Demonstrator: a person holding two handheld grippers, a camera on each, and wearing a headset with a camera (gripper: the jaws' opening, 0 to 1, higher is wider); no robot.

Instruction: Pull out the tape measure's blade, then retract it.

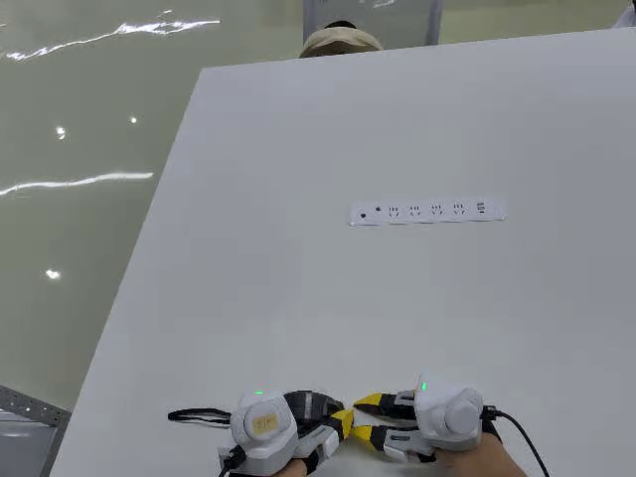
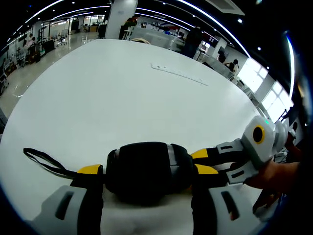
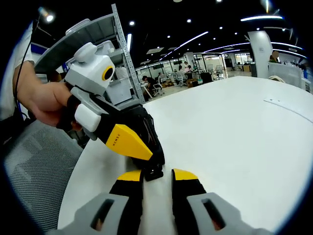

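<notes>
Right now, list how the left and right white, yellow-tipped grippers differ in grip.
The left white, yellow-tipped gripper has jaws spread wide; the right white, yellow-tipped gripper has them close together. The left one clamps the black rounded tape measure by its sides; the right one sits at its front corner, grip unclear. Both are low at the near edge of the white table.
</notes>
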